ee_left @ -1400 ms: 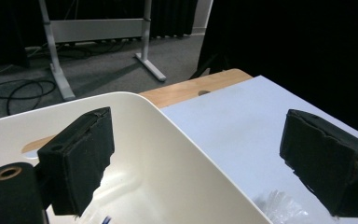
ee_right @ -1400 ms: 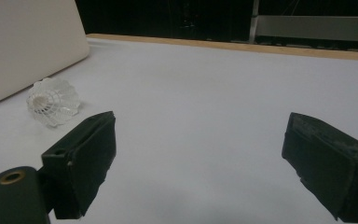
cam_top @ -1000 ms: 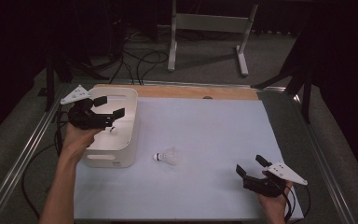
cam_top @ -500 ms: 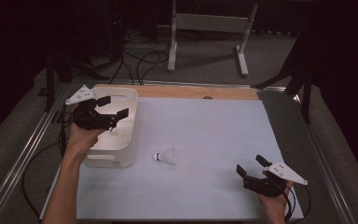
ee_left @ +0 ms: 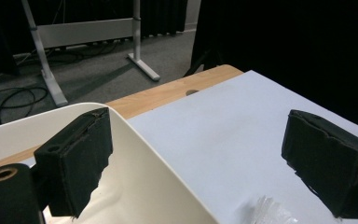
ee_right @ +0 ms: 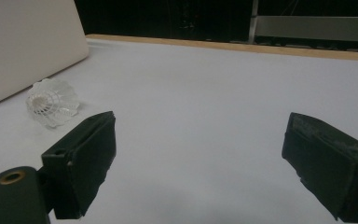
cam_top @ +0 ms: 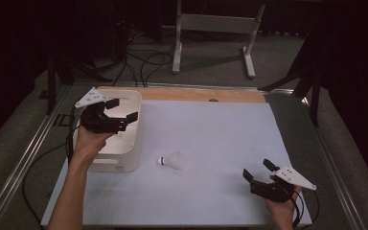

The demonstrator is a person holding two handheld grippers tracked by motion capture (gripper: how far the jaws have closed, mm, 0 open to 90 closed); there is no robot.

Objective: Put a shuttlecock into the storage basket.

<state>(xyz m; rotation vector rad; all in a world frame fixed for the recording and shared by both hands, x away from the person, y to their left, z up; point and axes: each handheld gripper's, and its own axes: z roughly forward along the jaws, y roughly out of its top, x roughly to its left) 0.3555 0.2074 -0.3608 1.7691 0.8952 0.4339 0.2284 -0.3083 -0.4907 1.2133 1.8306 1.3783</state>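
A white shuttlecock [cam_top: 171, 160] lies on its side on the white table top, just right of a cream plastic bin [cam_top: 124, 143]. My left gripper [cam_top: 123, 109] hovers open over the bin's right rim, nothing between its jaws. In the left gripper view the bin wall [ee_left: 140, 172] runs between the open jaws and the shuttlecock's feathers [ee_left: 268, 211] peek in at the bottom. My right gripper [cam_top: 258, 169] rests open near the table's front right corner. In the right gripper view the shuttlecock [ee_right: 52, 102] lies to the far left beside the bin [ee_right: 28, 42].
The white sheet [cam_top: 211, 143] covers the table, with a wooden strip [cam_top: 201, 94] along the far edge. Metal rails border both sides. A grey metal stand [cam_top: 215, 28] and cables lie on the floor beyond the table.
My left gripper has shifted slightly toward the near side and right over the bin. The right gripper and the shuttlecock have stayed put.
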